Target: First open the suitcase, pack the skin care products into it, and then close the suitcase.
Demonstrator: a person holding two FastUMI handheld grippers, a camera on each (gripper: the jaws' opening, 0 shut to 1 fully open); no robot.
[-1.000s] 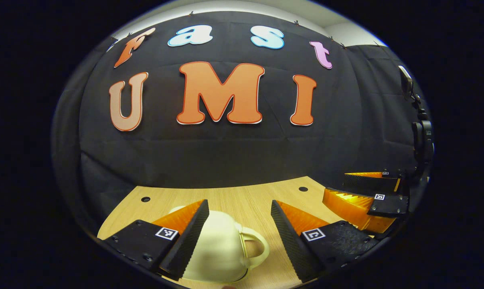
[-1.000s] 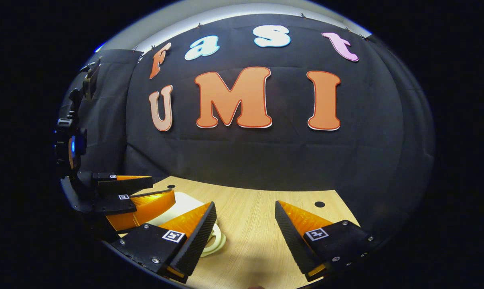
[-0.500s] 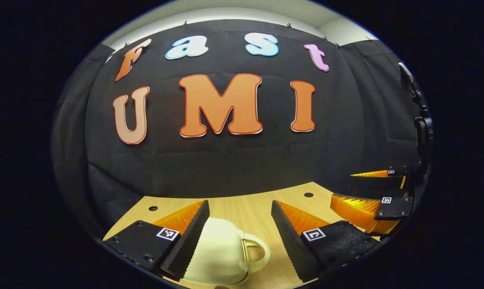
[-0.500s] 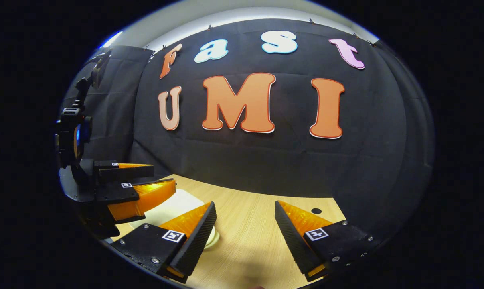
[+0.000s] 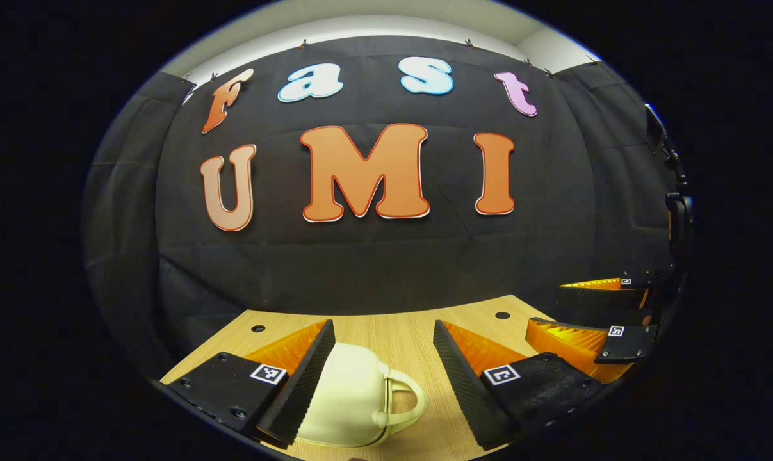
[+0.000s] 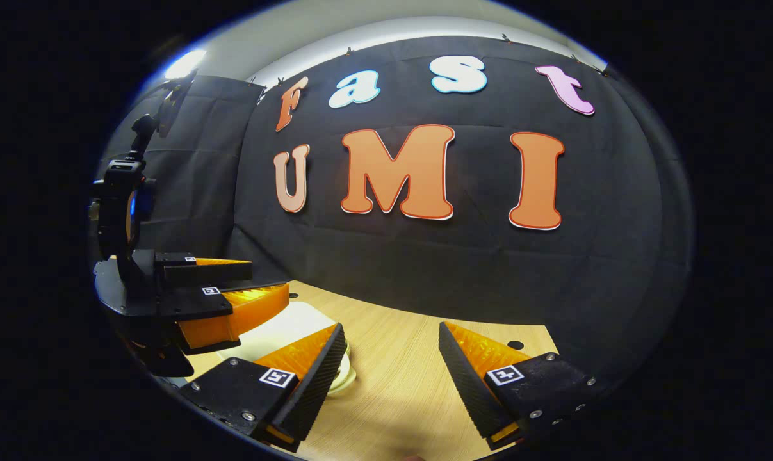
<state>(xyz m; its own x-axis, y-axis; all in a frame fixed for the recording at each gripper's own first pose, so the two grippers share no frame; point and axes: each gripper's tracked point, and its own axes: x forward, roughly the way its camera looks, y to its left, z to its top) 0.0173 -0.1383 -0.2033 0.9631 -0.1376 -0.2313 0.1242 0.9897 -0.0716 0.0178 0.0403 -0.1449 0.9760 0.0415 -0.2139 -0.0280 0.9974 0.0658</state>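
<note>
Cream suitcase [image 5: 351,400], plain, glossy, handle the same cream. Table [image 5: 396,330] light wood grain with small dark round holes. Booth wall [image 6: 424,256] black cloth; pale ceiling strip above.

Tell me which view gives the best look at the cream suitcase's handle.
The left gripper view: the cream suitcase lies between the left gripper's open fingers, and its handle shows as a full loop. In the right gripper view, only part of the case shows, behind the right gripper's finger.

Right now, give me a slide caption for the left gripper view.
Open left tongs hover over a small cream hard-shell suitcase with a loop handle, on a light wooden table.
</note>
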